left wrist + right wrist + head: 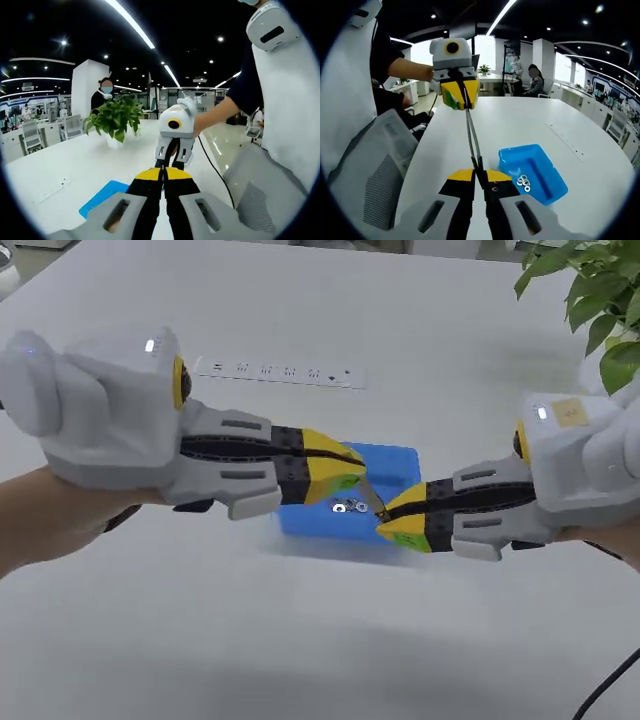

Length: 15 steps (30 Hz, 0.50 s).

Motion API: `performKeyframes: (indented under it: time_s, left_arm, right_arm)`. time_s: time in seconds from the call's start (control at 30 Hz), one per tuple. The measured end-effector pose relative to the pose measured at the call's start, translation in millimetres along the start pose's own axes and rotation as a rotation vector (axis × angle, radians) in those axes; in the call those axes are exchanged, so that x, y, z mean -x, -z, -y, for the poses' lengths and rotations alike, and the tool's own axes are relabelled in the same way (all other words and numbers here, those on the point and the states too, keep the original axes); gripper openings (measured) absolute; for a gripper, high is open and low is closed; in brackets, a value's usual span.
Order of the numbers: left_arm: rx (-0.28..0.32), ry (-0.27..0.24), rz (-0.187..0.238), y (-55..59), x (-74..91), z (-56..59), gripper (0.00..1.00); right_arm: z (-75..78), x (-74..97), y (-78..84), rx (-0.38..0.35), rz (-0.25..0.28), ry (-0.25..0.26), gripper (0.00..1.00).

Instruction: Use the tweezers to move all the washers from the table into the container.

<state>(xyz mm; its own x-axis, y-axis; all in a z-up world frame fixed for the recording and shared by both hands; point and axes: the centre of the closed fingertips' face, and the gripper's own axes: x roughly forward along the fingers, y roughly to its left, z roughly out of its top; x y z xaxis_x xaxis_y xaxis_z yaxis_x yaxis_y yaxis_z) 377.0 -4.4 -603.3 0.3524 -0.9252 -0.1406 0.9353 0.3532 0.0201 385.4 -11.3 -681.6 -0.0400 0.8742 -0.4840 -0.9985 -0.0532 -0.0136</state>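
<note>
A white surface (300,640) spreads across the head view, and the person's forearms come in from both sides of it. In the gripper views a grey mesh chair (385,165) stands at the surface's edge beside the person. The left claw (352,478) reaches in from the left and the right claw (385,520) from the right, and their yellow tips nearly meet over the middle. A leafy plant (590,290) stands at the far right corner.

The blue container (395,465) sits on the surface just behind the two tips, on the side away from the person. A white power strip (275,372) lies farther back, well apart from it. A black cable (610,685) trails off the near right corner.

The tweezers (471,137) are off the surface, spanning the gap between the claws. In the right gripper view the two thin arms come together between the right claw's jaws and run to the left claw's jaws. Both claws are closed, each clamped on one end of the tweezers.

A small cluster of washers (523,181) lies on the container's floor, near the side closest to the claws.
</note>
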Motion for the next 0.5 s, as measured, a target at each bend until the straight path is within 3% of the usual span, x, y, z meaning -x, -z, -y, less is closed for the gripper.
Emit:
performKeyframes:
  time_s: [0.13,0.5]
  left_arm:
    - [0.022,0.007,-0.008,7.7,4.0,6.2,0.05]
    - [0.011,0.020,-0.091,30.4,11.3,12.8,0.05]
  right_arm:
    - [-7.6,-0.6,4.6,0.016,-0.026,-0.011,0.07]
    - [-15.1,-9.8,19.2,0.048,-0.121,-0.025,0.06]
